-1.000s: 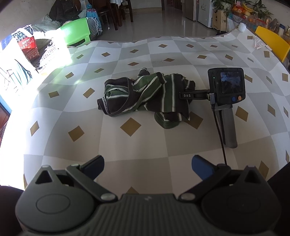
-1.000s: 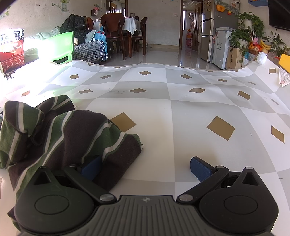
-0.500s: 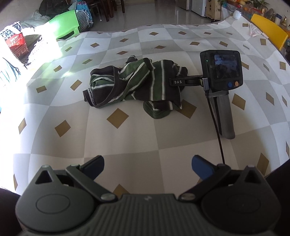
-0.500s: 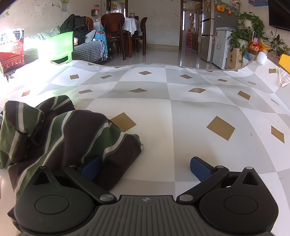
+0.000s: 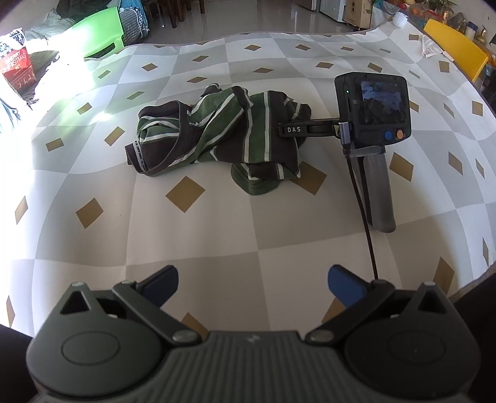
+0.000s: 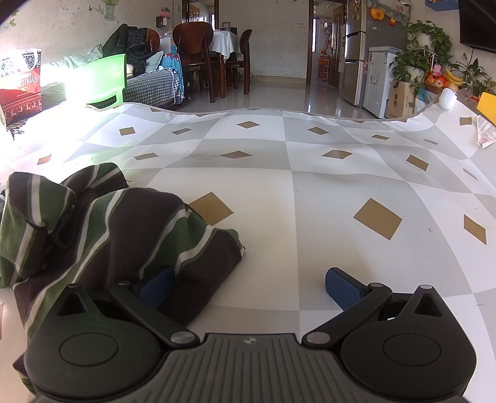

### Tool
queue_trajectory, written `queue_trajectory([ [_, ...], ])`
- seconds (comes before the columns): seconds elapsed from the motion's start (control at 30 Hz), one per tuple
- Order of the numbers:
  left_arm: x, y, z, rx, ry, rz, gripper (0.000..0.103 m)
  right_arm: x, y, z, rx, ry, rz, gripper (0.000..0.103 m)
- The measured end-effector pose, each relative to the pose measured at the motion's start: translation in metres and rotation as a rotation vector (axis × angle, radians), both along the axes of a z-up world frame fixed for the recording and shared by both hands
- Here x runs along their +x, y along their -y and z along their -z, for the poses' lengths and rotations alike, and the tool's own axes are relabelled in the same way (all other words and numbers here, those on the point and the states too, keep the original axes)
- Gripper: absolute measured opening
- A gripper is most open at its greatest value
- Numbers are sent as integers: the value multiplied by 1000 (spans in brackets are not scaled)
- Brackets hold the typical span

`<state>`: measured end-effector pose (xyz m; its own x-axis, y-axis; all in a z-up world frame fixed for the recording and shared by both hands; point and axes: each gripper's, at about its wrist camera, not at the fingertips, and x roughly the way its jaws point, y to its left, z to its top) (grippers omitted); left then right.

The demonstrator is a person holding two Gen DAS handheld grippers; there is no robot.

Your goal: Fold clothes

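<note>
The striped shirt (image 5: 217, 136) lies crumpled mid-surface (image 5: 248, 223) — nothing folded yet. Both grippers' jaws are released, grasping nothing; the right gripper (image 6: 248, 288) rests at its edge. Spreading flat is needed next.

Before you lies a table (image 6: 310, 198) under a cloth of white and grey checks with tan diamonds, a hard glare of light washing out its left side, where a green plastic chair (image 6: 105, 80) stands at the edge. Beyond the far edge you see a glossy pale tiled floor (image 6: 279, 96), dark wooden dining chairs (image 6: 192, 46) around a white-clothed dining table (image 6: 224, 40), and a scuffed pale wall (image 6: 74, 28). To your right stand a tall refrigerator (image 6: 356, 52), a small white freezer (image 6: 379, 74) and leafy potted plants (image 6: 424, 46).
</note>
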<state>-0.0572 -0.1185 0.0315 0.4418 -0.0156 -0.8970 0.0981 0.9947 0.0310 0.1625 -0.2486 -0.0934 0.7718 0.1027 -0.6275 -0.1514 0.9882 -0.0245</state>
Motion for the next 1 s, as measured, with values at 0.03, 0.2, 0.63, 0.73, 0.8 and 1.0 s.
queue_trajectory([
  [0.03, 0, -1, 0, 0, -1, -2, 103, 0, 0, 0, 0, 0, 0, 103],
  [0.2, 0, -5, 1, -5, -4, -12, 103, 0, 0, 0, 0, 0, 0, 103],
  [0.63, 11, -20, 2, -12, 11, -61, 103, 0, 0, 0, 0, 0, 0, 103],
  [0.73, 17, -29, -2, -7, 29, -77, 103, 0, 0, 0, 0, 0, 0, 103],
  [0.8, 21, -37, -5, -3, 41, -85, 103, 0, 0, 0, 0, 0, 0, 103],
  [1.0, 38, -58, -6, 8, 56, -115, 103, 0, 0, 0, 0, 0, 0, 103],
])
